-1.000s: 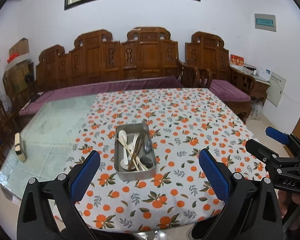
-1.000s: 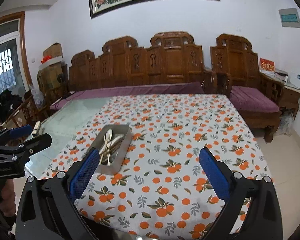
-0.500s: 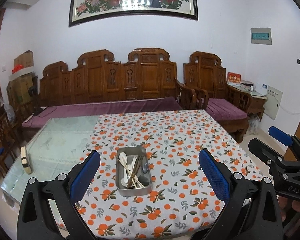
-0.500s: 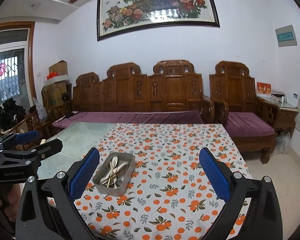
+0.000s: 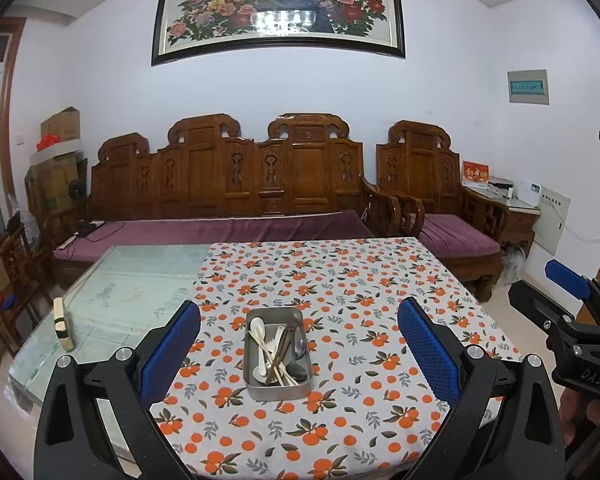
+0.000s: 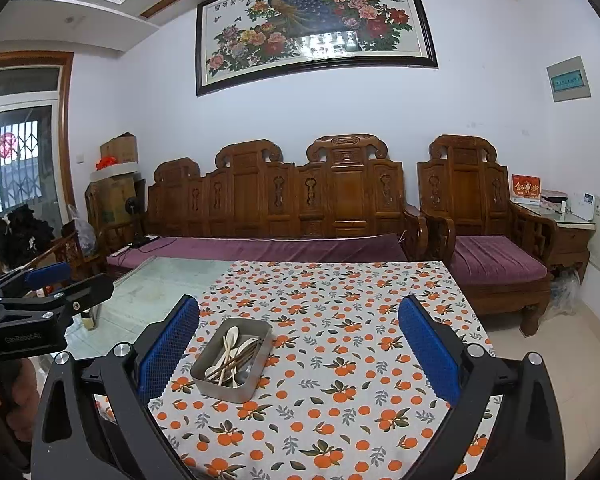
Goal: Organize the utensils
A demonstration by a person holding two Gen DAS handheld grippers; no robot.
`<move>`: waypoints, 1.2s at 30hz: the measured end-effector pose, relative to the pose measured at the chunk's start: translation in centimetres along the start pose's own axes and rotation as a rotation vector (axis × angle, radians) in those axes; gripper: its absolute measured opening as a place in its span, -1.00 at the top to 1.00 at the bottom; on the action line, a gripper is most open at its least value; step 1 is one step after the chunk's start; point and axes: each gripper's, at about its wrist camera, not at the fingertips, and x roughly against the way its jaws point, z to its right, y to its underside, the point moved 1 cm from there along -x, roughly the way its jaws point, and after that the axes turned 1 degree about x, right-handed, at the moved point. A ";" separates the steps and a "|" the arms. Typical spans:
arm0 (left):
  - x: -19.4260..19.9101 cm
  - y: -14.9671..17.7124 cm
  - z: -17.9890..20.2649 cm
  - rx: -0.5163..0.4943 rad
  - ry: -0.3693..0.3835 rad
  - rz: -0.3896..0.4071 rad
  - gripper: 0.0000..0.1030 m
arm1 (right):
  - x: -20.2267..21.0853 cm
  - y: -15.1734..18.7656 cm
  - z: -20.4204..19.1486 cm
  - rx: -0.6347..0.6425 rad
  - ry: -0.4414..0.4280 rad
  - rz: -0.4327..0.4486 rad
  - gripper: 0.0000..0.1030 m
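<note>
- The left gripper [image 5: 299, 344] hangs above the near edge of the table, its two blue-padded fingers [image 5: 171, 346] spread wide apart, and it holds nothing
- The right gripper [image 6: 299, 344] is the same: the jaws are wide open, with nothing between them
- In the left wrist view the right gripper [image 5: 568, 304] shows at the right border, with part of a hand [image 5: 584, 420] under it; its jaws look open there too
- A metal tray [image 5: 278, 390] stands on the tablecloth with orange prints [image 5: 380, 300], in the near half of the table, well apart from both grippers
- Inside the tray lie mixed utensils: white spoons [image 5: 257, 326], brown chopsticks [image 5: 281, 346] and a metal spoon [image 5: 300, 346], all crossing one another in one heap
- The left part of the table is bare glass [image 5: 140, 280], and a small block [image 5: 62, 322] stands on it near the left edge
- Behind the table there is a carved wooden bench [image 5: 260, 184] with a purple cushion, and a big flower painting [image 5: 278, 8] is on the wall
</note>
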 end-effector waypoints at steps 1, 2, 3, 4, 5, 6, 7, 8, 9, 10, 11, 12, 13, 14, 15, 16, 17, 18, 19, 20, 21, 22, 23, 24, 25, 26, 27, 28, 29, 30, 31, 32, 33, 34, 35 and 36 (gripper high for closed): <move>0.0 0.0 0.0 -0.001 -0.001 0.000 -0.85 | 0.0 0.0 0.0 0.000 0.001 -0.001 -0.95; 0.0 0.1 0.0 -0.002 -0.002 0.000 -0.85 | -0.2 0.1 0.0 0.001 0.002 -0.002 -0.95; 0.0 0.1 0.0 -0.004 -0.003 0.000 -0.85 | -0.3 0.1 0.0 0.000 0.003 -0.004 -0.95; 0.0 0.1 0.0 -0.001 -0.002 0.000 -0.85 | -0.3 0.2 0.0 0.000 0.003 -0.004 -0.95; 0.0 0.1 -0.1 0.000 -0.002 0.000 -0.85 | -0.3 0.2 0.0 -0.001 0.004 -0.005 -0.95; 0.0 0.1 0.0 -0.002 -0.003 0.000 -0.85 | -0.3 0.2 0.0 -0.001 0.005 -0.005 -0.95; 0.0 0.1 0.0 -0.002 -0.003 0.000 -0.85 | -0.3 0.2 0.1 -0.002 0.005 -0.004 -0.95; 0.0 0.1 0.0 -0.002 -0.002 0.000 -0.85 | -0.3 0.2 0.0 -0.001 0.004 -0.005 -0.95; 0.0 0.1 0.0 -0.002 -0.002 0.000 -0.85 | -0.3 0.2 0.0 0.000 0.004 -0.005 -0.95; 0.0 0.1 0.0 -0.002 -0.002 0.000 -0.85 | -0.3 0.2 0.0 0.000 0.007 -0.004 -0.95; 0.0 0.1 0.0 -0.002 -0.002 0.001 -0.85 | -0.3 0.2 0.0 0.003 0.008 -0.004 -0.95; 0.0 0.1 0.0 -0.002 -0.001 0.001 -0.85 | -0.3 0.2 0.0 0.004 0.009 -0.002 -0.95; 0.0 0.1 0.0 -0.002 -0.001 0.001 -0.85 | -0.3 0.2 0.0 0.004 0.009 -0.002 -0.95; 0.0 0.1 0.0 -0.002 -0.002 0.000 -0.85 | -0.3 0.2 0.0 0.004 0.009 -0.003 -0.95; 0.0 0.1 0.0 -0.002 -0.004 0.000 -0.85 | -0.3 0.3 0.0 0.004 0.009 -0.004 -0.95; -0.1 0.1 -0.1 -0.002 -0.003 -0.001 -0.85 | -0.3 0.3 0.0 0.005 0.010 -0.004 -0.95; -0.1 0.1 -0.1 -0.001 -0.003 -0.001 -0.85 | -0.2 0.3 0.0 0.006 0.011 -0.004 -0.95; -0.1 0.1 -0.1 -0.002 -0.004 0.000 -0.85 | -0.2 0.3 0.0 0.005 0.011 -0.005 -0.95; -0.1 0.1 -0.1 -0.002 -0.004 0.000 -0.85 | -0.2 0.3 0.0 0.005 0.010 -0.006 -0.95; -0.1 0.1 -0.1 -0.002 -0.004 -0.001 -0.85 | -0.2 0.3 0.0 0.006 0.009 -0.005 -0.95; -0.1 0.1 -0.1 -0.001 -0.004 -0.001 -0.85 | -0.2 0.3 0.0 0.006 0.009 -0.005 -0.95; -0.1 0.2 0.0 -0.001 -0.003 -0.001 -0.85 | -0.2 0.3 0.0 0.006 0.007 -0.006 -0.95; -0.1 0.2 0.0 -0.001 -0.003 0.000 -0.85 | -0.2 0.3 -0.1 0.006 0.008 -0.005 -0.95; -0.1 0.2 0.0 -0.002 -0.004 0.000 -0.85 | -0.2 0.3 -0.2 0.008 0.008 -0.005 -0.95; -0.1 0.2 0.0 -0.002 -0.004 0.000 -0.85 | -0.2 0.3 -0.2 0.009 0.007 -0.005 -0.95; -0.1 0.3 0.0 -0.002 -0.004 0.000 -0.85 | -0.1 0.3 -0.2 0.009 0.007 -0.004 -0.95; -0.1 0.3 0.0 -0.002 -0.005 0.001 -0.85 | -0.1 0.2 -0.2 0.009 0.007 -0.004 -0.95; -0.1 0.3 0.0 -0.002 -0.005 0.001 -0.85 | -0.1 0.2 -0.2 0.009 0.006 -0.003 -0.95; -0.1 0.2 0.0 -0.002 -0.005 0.001 -0.85 | -0.1 0.2 -0.2 0.009 0.006 -0.004 -0.95; -0.1 0.3 0.0 -0.001 -0.005 0.001 -0.85 | -0.1 0.2 -0.2 0.009 0.006 -0.004 -0.95; -0.1 0.3 0.0 -0.001 -0.004 0.002 -0.85 | -0.1 0.2 -0.2 0.010 0.005 -0.004 -0.95; -0.1 0.3 0.0 -0.001 -0.005 0.001 -0.85 | -0.1 0.2 -0.3 0.011 0.005 -0.004 -0.95; -0.1 0.3 0.0 -0.001 -0.004 0.002 -0.85 | -0.1 0.1 -0.3 0.011 0.005 -0.004 -0.95; -0.1 0.3 0.0 -0.002 -0.004 0.001 -0.85 | -0.1 0.1 -0.3 0.010 0.004 -0.003 -0.95; -0.1 0.3 0.0 -0.002 -0.005 0.001 -0.85 | -0.1 0.1 -0.4 0.009 0.003 -0.003 -0.95; -0.1 0.3 0.0 -0.002 -0.005 0.002 -0.85 | -0.1 0.0 -0.4 0.010 0.002 -0.003 -0.95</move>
